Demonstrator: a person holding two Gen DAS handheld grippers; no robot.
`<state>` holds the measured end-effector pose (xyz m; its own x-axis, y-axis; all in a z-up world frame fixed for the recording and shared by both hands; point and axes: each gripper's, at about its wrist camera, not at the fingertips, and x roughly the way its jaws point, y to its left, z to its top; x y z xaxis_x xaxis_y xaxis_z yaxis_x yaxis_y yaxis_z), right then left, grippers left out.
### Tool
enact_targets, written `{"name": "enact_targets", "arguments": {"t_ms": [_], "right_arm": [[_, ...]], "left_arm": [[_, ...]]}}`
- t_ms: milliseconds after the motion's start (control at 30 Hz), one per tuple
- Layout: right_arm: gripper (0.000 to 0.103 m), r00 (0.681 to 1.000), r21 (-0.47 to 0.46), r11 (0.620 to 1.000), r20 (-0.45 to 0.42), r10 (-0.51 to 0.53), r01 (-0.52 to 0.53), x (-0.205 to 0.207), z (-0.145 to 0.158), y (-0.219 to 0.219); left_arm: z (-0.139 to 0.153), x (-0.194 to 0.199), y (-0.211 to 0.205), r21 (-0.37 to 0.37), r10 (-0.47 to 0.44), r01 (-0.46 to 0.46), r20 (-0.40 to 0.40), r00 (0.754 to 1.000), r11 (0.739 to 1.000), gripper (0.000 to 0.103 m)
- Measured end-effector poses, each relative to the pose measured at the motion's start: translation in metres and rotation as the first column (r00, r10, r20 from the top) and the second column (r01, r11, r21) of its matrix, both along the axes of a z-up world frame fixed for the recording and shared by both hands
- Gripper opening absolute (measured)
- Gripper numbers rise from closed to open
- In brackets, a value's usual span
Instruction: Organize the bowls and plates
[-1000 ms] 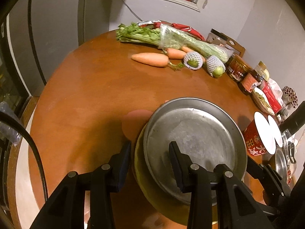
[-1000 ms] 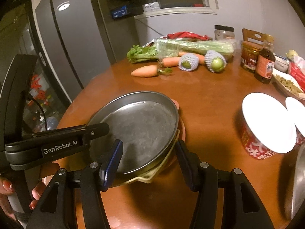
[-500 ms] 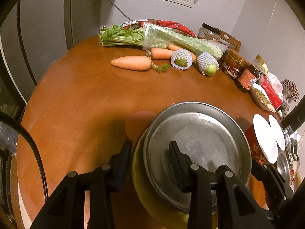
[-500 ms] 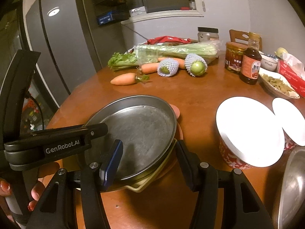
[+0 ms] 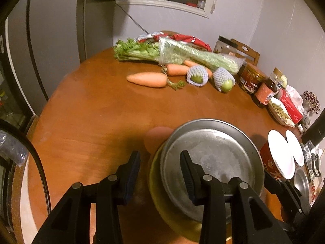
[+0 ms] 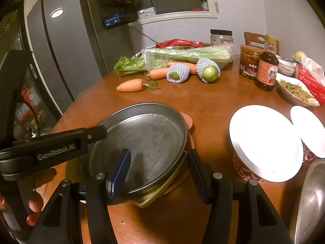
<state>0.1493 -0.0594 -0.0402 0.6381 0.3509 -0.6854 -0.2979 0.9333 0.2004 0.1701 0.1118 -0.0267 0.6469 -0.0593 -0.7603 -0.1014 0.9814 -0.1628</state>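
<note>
Straddling the near-left rim of the stack, the left gripper (image 5: pixel 160 172) has one finger inside the metal plate (image 5: pixel 211 158) and the other outside, beyond the yellow dish (image 5: pixel 156 185) under it; whether the pads actually press I cannot tell. That placement looks meant to steady or lift the whole pile from one side. A pink plate (image 5: pixel 156 138) peeks out at the far-left edge of the stack, lowest of the three. Beyond lies the round wooden table (image 5: pixel 97 122), with a carrot (image 5: pixel 147 79) and bagged celery (image 5: pixel 182 55) at its far side.

From the right wrist, the right gripper (image 6: pixel 158 168) brackets the near-right rim of the same metal plate (image 6: pixel 146 140), its jaws spread wide over all the stacked rims, contact unclear. Two opposed holds would suit moving the pile as one, I judge. The left gripper's arm (image 6: pixel 52 148) reaches in from the left, a hand (image 6: pixel 34 205) behind it. White-lidded cups (image 6: pixel 264 142) stand to the right, a sauce bottle (image 6: pixel 266 69) further back, a grey fridge (image 6: pixel 61 40) behind the table's left edge.
</note>
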Motion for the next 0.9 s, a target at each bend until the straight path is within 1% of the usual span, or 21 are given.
{"name": "enact_targets", "arguments": {"t_ms": [100,300,400,533,733,900], "right_arm": [[0.059,1.000,-0.006,1.000,0.007,-0.001,0.001,-0.002,0.001,0.001],[0.059,1.000,0.012,1.000,0.008,-0.002,0.002,-0.005,0.003,-0.001],[0.059,1.000,0.008,1.000,0.026,-0.013,0.012,-0.008,0.008,-0.002],[0.059,0.999,0.008,1.000,0.044,-0.020,0.019,-0.012,0.014,-0.005],[0.059,0.998,0.011,1.000,0.061,-0.029,0.028,-0.019,0.021,-0.010],[0.059,0.997,0.011,0.999,0.076,-0.033,0.032,-0.026,0.027,-0.014]], "left_arm": [[0.003,-0.005,0.003,0.020,0.033,-0.033,0.014,0.999,0.999,0.041],[0.007,-0.020,0.003,0.036,0.049,-0.051,0.042,0.998,0.998,0.044],[0.010,-0.028,0.004,0.041,0.064,-0.066,0.062,0.996,0.997,0.047],[0.011,-0.034,0.004,0.027,0.067,-0.068,0.062,0.996,0.997,0.047],[0.011,-0.047,0.000,0.027,0.072,-0.074,0.070,0.995,0.997,0.047],[0.017,-0.057,-0.007,0.047,0.065,-0.069,0.083,0.994,0.996,0.048]]}}
